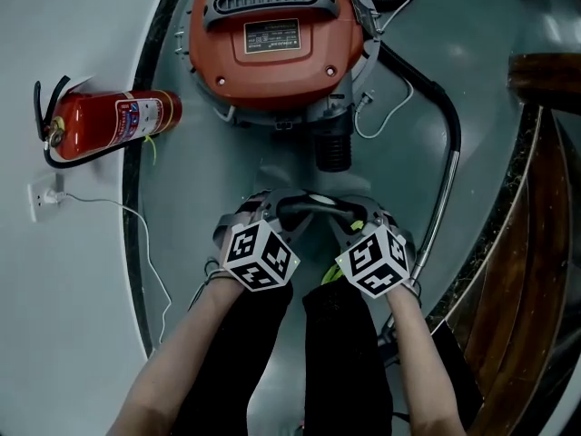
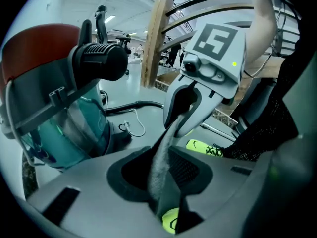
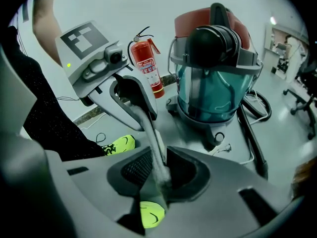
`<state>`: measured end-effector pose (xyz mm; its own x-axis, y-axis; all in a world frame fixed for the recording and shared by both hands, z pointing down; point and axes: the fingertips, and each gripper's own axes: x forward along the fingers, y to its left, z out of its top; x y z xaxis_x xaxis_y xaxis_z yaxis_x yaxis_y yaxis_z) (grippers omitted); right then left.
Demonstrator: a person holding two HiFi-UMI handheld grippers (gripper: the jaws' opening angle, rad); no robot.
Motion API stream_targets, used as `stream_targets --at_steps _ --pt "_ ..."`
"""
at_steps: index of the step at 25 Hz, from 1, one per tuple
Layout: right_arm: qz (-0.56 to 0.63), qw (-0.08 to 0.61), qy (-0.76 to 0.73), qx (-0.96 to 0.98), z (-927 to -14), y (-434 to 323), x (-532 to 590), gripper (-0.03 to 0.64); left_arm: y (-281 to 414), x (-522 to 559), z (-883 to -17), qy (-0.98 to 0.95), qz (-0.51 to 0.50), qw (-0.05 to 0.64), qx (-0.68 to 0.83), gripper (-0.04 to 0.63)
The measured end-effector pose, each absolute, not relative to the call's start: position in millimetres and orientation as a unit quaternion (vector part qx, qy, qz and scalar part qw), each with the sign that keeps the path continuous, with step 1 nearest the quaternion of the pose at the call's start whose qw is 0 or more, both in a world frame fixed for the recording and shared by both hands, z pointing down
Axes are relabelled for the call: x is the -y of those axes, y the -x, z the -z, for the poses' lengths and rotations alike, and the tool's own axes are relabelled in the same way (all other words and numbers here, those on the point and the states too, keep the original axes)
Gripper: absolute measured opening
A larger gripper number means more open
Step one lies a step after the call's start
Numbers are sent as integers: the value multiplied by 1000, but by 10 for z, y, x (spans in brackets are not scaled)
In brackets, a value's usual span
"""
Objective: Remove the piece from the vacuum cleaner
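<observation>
Fingers (image 2: pixel 185 170) of the left gripper (image 2: pixel 161 180) were closed to a narrow gap on one end of the grey piece (image 2: pixel 171 133). Those of the right gripper (image 3: pixel 158 175) pinched the other end in the same way, so the piece spanned the short space between the two tools. It hung in the air on the person's side of the vacuum cleaner (image 1: pixel 277 39), just clear of the black ribbed inlet on the machine's near face, and touched no part of it. By that, I judged it already free of the vacuum cleaner, with only carrying it away and setting it down left. Holding both ends probably kept the thin, slightly bowed strip from twisting or drooping, and the tools faced each other across it for that reason. The vacuum cleaner stood upright on the floor with its red lid and black handle on top. A black hose (image 1: pixel 445 116) curved away from its far side and joined a metal tube (image 1: pixel 440 216). A red fire extinguisher (image 1: pixel 109 121) lay on the floor beside the vacuum cleaner on the left gripper's side, well away from the work.
</observation>
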<state>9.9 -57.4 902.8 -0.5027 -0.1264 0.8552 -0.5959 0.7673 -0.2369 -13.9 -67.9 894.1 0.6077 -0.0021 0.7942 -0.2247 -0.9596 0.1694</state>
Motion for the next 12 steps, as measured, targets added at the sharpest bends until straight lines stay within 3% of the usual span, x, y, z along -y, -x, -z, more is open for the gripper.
stream_targets --at_steps 7,12 --pt "-286 438 -233 820 -9111 -153 682 152 129 835 -8949 -897 -413 134 83 199" --pt "-297 434 -232 818 -9118 -174 748 181 147 936 -8959 -895 -414 137 97 231"
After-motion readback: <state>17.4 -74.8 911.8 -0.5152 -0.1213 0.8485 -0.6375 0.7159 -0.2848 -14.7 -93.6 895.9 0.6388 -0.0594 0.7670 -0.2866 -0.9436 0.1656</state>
